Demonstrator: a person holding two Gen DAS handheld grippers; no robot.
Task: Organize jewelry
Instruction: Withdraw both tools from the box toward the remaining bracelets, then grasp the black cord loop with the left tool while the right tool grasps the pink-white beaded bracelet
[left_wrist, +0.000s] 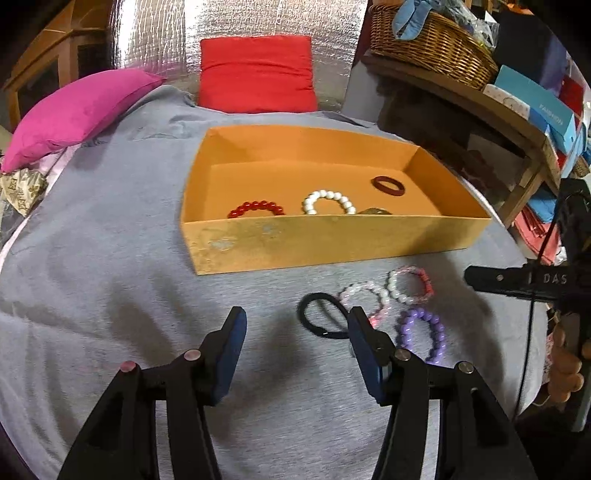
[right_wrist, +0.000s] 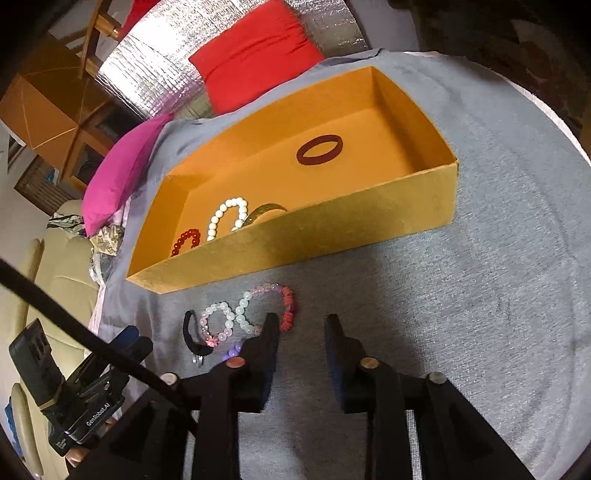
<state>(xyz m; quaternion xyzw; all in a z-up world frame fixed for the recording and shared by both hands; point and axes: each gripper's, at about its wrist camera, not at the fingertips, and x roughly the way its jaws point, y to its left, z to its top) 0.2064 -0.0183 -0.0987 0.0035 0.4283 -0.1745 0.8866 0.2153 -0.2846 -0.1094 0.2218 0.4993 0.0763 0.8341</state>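
An orange box (left_wrist: 321, 240) stands on the grey cloth and holds a red bead bracelet (left_wrist: 256, 208), a white bead bracelet (left_wrist: 328, 201), a dark red bangle (left_wrist: 388, 184) and a greenish bangle (left_wrist: 375, 211). In front of the box lie a black hair tie (left_wrist: 321, 317), a pale pink bead bracelet (left_wrist: 364, 295), a white, pink and red bracelet (left_wrist: 410, 284) and a purple bead bracelet (left_wrist: 421, 332). My left gripper (left_wrist: 297, 314) is open, with the hair tie by its right finger. My right gripper (right_wrist: 302, 319) is open over bare cloth, its left finger beside the mixed bracelet (right_wrist: 286, 306).
A pink pillow (left_wrist: 81, 110) and a red pillow (left_wrist: 256, 77) lean at the far edge against a silver foil sheet (left_wrist: 155, 40). At the right, a wooden shelf (left_wrist: 461, 96) carries a wicker basket (left_wrist: 432, 44) and boxes. Grey cloth (right_wrist: 498, 295) stretches right of the box.
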